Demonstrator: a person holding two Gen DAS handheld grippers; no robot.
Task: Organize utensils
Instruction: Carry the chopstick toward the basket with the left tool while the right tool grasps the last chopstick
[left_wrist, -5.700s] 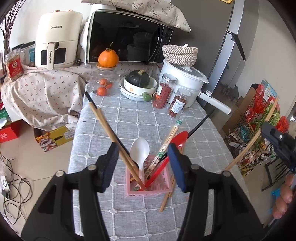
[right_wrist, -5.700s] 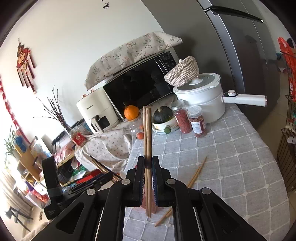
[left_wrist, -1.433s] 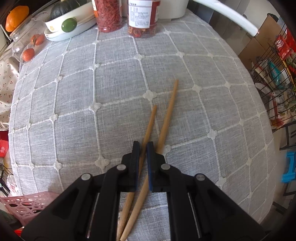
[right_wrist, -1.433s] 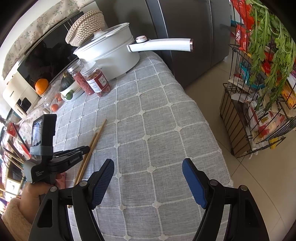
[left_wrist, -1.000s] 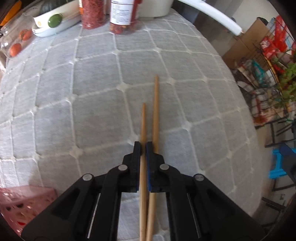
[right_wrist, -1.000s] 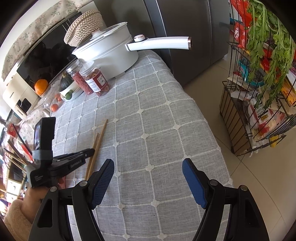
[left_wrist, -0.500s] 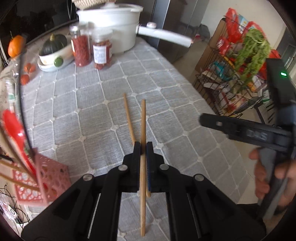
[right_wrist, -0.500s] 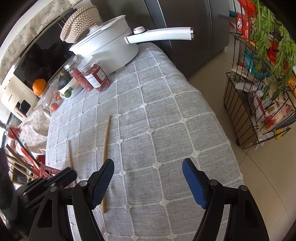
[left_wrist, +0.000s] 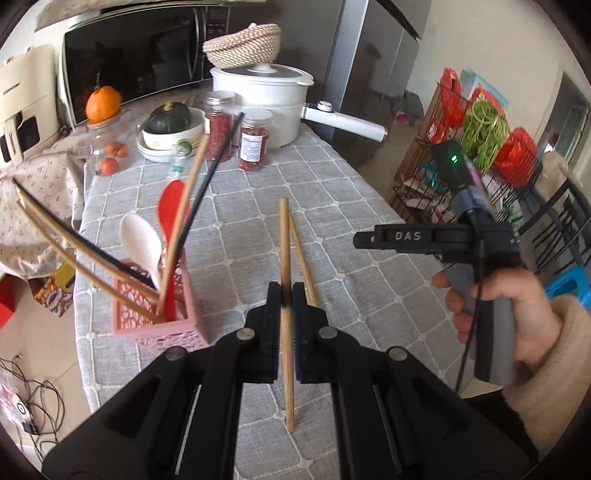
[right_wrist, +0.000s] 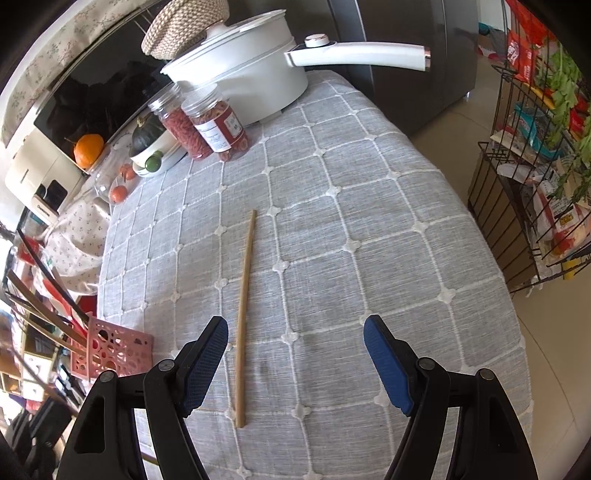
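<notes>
My left gripper (left_wrist: 285, 295) is shut on one wooden chopstick (left_wrist: 282, 240), held clear above the grey checked tablecloth (left_wrist: 240, 229). A second wooden chopstick (left_wrist: 301, 254) lies on the cloth just beyond it. The pink utensil basket (left_wrist: 162, 328) stands to the left, holding a white spoon (left_wrist: 140, 236), a red spoon (left_wrist: 170, 206) and several chopsticks. In the right wrist view my right gripper (right_wrist: 295, 332) is open and hovers over the cloth, with the lying chopstick (right_wrist: 245, 302) just inside its left finger (right_wrist: 207, 350). The basket (right_wrist: 110, 354) sits at the left.
A white pot (right_wrist: 243, 81) with a long handle, two red-filled jars (right_wrist: 207, 125) and a bowl with a dark squash (left_wrist: 168, 122) stand at the far end. The right table edge drops to the floor beside a wire rack (right_wrist: 535, 166) of groceries.
My left gripper has lifted one chopstick off the cloth and pulled back, bringing the basket into view. The other chopstick stayed on the table. My right gripper shifted closer over it, still open.
</notes>
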